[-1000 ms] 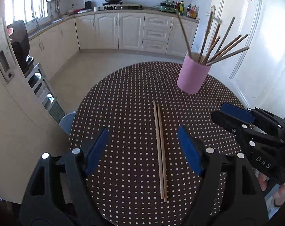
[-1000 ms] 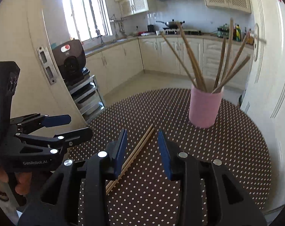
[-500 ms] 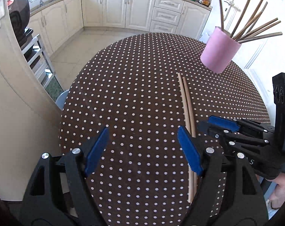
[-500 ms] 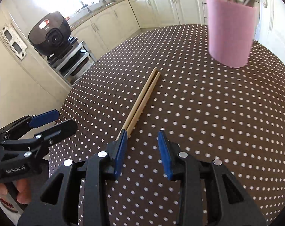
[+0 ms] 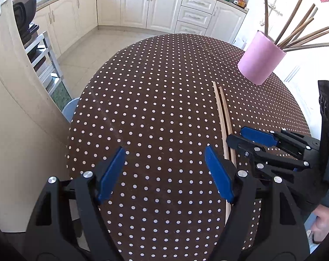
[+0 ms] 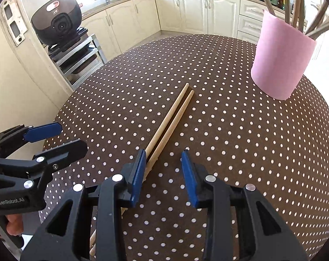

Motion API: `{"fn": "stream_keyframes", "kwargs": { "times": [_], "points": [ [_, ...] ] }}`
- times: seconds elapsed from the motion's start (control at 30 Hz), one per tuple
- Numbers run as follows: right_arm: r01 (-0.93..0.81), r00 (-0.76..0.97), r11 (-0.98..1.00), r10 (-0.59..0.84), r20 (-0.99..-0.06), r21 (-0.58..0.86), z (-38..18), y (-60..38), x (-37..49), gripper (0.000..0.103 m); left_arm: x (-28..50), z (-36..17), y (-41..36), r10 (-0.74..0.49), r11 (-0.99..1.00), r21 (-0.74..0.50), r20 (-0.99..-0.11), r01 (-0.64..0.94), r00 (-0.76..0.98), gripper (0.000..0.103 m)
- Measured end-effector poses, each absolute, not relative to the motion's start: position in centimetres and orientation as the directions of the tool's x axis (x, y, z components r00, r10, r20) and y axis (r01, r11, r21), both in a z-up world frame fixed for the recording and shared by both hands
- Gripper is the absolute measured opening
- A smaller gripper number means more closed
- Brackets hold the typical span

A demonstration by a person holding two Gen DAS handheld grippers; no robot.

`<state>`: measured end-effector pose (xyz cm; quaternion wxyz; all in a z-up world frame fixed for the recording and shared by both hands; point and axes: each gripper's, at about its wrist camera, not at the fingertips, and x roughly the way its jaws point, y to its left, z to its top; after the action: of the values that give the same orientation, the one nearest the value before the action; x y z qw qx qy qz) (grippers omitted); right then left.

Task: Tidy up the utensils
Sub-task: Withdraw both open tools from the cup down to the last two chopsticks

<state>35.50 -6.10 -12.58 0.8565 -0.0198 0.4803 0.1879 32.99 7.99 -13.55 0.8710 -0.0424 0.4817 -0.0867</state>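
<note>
Two wooden chopsticks (image 6: pixel 171 119) are lying side by side, touching along their length, flat on the polka-dot desk (image 6: pixel 240 152), near the pink cup (image 6: pixel 279 61) on its near side, their tips pointing roughly toward it. The cup is already holding a fan of other chopsticks.

The right gripper (image 6: pixel 164 174) is hovering over the pair's near half, jaws partly parted and empty, its left pad (image 6: pixel 138 174) lying over the sticks, which sit at the edge of the gap, not centred in it. The left gripper (image 5: pixel 164 171) is standing wide open and empty, beside the pair on the side away from the cup.

The sticks look light, stiff and smooth, so they are likely to roll or scissor apart. Pinching both together across their width, near the thicker end, seems safest.
</note>
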Motion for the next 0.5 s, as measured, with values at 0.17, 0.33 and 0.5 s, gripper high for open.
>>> {"fn": "stream_keyframes", "kwargs": {
  "times": [0.17,0.33,0.5],
  "points": [
    [-0.362,0.446,0.926,0.277,-0.851,0.112,-12.5,-6.2,35.5,0.026,33.1,-13.6,7.2,-0.199,0.98,-0.158,-0.837,0.124,0.51,0.075],
    [-0.385,0.412,0.918,0.261,-0.873,0.093,-12.4,-7.3,35.3,0.023,33.4,-13.7,5.8,-0.214,0.976,-0.16,-0.838,0.148,0.501,0.075],
    [-0.391,0.369,0.915,0.259,-0.893,0.103,-12.3,-9.1,35.3,0.023,34.1,-13.8,3.5,-0.22,0.971,-0.142,-0.847,0.192,0.484,0.075]
  ]
}}
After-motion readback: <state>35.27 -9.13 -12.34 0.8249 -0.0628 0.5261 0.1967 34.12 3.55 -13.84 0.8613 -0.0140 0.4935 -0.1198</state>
